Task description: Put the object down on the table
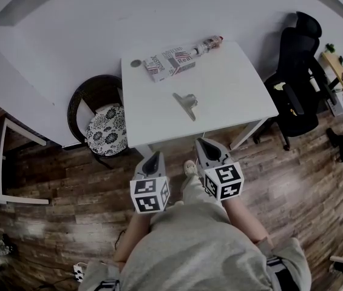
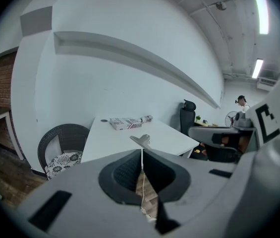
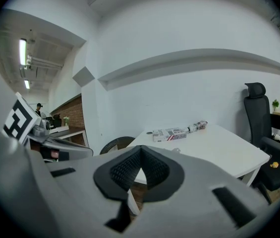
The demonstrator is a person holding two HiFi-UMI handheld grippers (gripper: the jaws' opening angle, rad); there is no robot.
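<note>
A grey metal clip-like object lies alone in the middle of the white table, untouched by either gripper. In the left gripper view the object shows just past the jaw tips. My left gripper hangs over the floor just short of the table's near edge, its jaws shut and empty. My right gripper is at the near edge beside it, also shut with nothing held.
A printed box, a small bottle and a small round disc lie along the table's far edge. A wicker chair with a patterned cushion stands at the left and a black office chair at the right.
</note>
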